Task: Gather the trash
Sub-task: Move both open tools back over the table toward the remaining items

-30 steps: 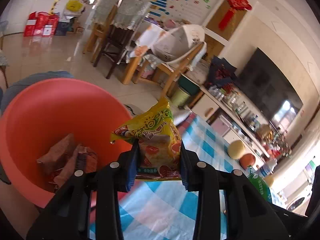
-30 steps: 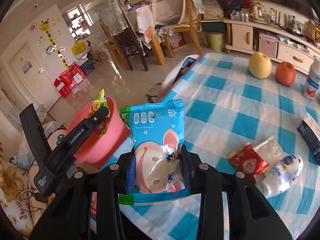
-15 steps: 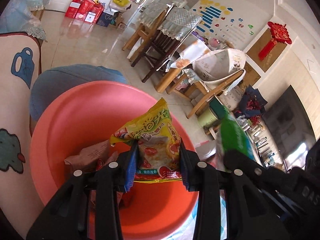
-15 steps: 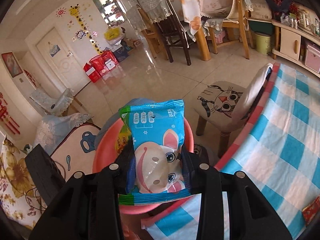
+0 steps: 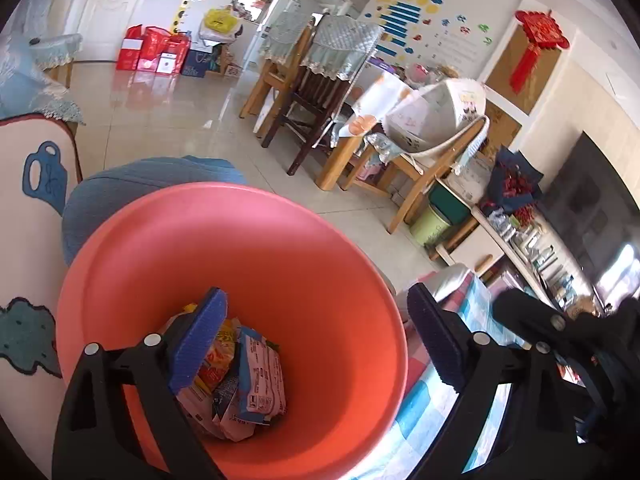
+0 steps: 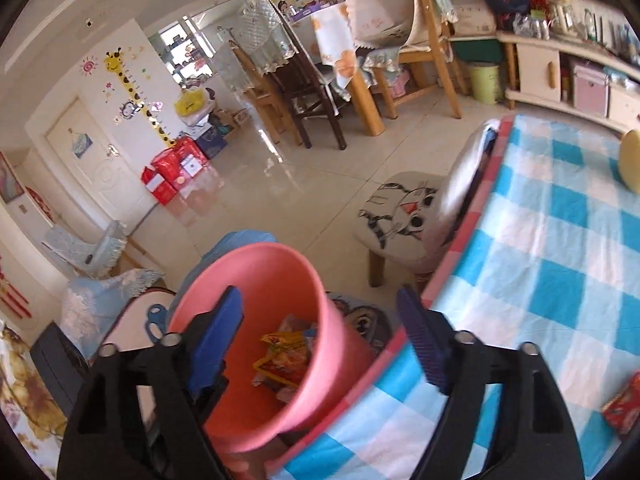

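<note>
Both hand-held grippers, left (image 5: 316, 340) and right (image 6: 320, 344), tilted down over the pink bucket (image 5: 248, 240), jaws opening, nothing between them, wrappers (image 5: 248, 376) lying inside.

Both wrist views look steeply down, sharing the bucket (image 5: 248, 248).

Home living-dining room: dining chairs (image 5: 316, 92), TV (image 5: 592, 200), giraffe height chart (image 6: 136, 96).

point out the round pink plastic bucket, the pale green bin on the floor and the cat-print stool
round pink plastic bucket (image 5: 280, 264), left wrist view, bare inner wall
pale green bin (image 5: 430, 226), left wrist view, side wall
cat-print stool (image 6: 404, 216), right wrist view, seat top
</note>
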`<state>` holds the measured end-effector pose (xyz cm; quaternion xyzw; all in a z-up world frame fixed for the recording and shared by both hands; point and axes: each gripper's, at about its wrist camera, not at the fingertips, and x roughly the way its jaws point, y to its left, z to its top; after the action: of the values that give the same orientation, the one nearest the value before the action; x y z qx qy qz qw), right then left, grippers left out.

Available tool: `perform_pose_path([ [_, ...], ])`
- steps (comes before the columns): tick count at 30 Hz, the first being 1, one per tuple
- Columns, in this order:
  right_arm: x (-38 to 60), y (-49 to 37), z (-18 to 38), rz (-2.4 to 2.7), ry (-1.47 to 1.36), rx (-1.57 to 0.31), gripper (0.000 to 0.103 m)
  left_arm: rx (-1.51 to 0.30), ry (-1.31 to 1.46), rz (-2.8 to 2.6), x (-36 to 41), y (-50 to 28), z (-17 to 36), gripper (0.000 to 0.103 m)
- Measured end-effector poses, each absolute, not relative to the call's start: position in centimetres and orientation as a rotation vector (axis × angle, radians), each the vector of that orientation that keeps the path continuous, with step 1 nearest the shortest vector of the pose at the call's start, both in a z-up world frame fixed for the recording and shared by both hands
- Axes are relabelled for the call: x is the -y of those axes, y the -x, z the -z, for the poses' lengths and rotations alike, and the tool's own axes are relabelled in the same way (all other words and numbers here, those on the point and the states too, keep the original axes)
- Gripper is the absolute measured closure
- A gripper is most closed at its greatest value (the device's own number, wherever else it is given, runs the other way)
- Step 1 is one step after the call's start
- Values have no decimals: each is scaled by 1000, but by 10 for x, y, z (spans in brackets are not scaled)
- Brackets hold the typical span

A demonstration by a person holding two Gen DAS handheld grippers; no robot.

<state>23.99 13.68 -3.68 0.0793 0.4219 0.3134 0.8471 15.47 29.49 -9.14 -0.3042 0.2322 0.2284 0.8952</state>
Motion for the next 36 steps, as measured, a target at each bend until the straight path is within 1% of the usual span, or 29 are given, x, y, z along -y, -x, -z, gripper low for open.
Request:
perform_pose_path([
  [4, -118, -231, 32, -615, -86, -861, 13, -529, 594, -462, -284, -160, 93, 8],
  [9, -96, -216, 30, -563, 12, -848, 13, -505, 616, -433, -274, -159, 91, 4],
  [13, -77, -205, 26, -526, 68, -818, 12, -499, 630, -397, -265, -162, 93, 4],
  [15, -69, -200, 24, -509, 83, -811, 12, -524, 629, -368, -259, -166, 95, 4],
  [18, -52, -196, 18, -489, 88, -803, 12, -544, 616, -319, -250, -170, 94, 4],
  [23, -23, -190, 7, -456, 88, -784, 11, -527, 578, -250, -230, -171, 91, 4],
  [36, 58, -175, -15, -393, 13, -709, 11, -535, 366, -66, -155, -182, 78, 4],
])
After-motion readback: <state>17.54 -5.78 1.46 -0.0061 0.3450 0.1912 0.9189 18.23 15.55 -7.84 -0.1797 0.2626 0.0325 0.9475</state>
